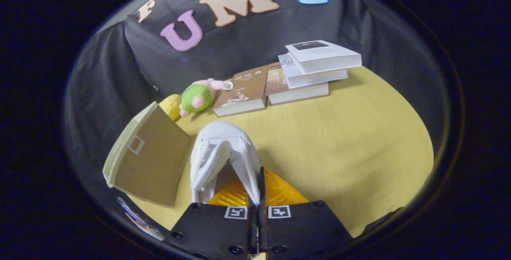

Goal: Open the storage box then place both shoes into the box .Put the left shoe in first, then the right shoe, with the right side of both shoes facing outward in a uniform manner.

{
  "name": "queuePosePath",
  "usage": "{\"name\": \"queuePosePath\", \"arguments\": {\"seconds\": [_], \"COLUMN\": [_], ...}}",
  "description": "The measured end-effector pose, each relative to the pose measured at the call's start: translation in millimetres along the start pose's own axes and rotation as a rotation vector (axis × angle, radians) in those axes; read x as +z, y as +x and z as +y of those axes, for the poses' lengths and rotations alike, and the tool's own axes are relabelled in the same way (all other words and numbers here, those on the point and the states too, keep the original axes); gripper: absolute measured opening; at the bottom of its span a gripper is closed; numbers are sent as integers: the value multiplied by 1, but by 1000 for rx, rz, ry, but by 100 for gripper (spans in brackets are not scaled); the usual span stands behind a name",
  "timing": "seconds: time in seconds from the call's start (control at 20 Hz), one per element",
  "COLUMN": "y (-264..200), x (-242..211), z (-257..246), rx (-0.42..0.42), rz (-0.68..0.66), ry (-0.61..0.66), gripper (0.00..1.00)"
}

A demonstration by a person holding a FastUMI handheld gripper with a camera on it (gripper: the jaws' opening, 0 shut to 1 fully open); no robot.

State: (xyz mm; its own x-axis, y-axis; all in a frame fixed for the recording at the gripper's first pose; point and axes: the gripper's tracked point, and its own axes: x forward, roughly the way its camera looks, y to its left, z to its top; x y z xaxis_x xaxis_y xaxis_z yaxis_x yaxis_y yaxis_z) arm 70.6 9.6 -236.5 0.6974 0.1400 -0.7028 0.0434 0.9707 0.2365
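A white shoe (221, 152) hangs over the yellow table (339, 144), toe pointing away from me. My gripper (258, 190) is shut on the shoe's right side wall near the opening, and both fingers press on that thin edge. Just left of the shoe stands the tan storage box (149, 160), tilted, with a pale rim and a small window on the face turned to me. The shoe's left side nearly touches the box. I cannot tell whether the box is open, since its inside is hidden.
Beyond the shoe lie a brown book (243, 92) and a stack of books (315, 66) at the table's back. A green and pink plush toy (197, 97) and a yellow object (171, 106) sit behind the box. Black cloth walls ring the table.
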Motion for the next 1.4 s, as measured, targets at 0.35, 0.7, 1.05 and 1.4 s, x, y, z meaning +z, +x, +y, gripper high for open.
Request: {"name": "queuePosePath", "arguments": {"seconds": [0.35,0.7,1.05,1.4], "y": [-34,-21,32,61], "x": [22,48,47,41], "z": [130,251,296,273], "rx": [226,320,184,-38], "rz": [-12,1,-21,-55], "ry": [-3,-42,-70,-132], "gripper": [5,5,5,7]}}
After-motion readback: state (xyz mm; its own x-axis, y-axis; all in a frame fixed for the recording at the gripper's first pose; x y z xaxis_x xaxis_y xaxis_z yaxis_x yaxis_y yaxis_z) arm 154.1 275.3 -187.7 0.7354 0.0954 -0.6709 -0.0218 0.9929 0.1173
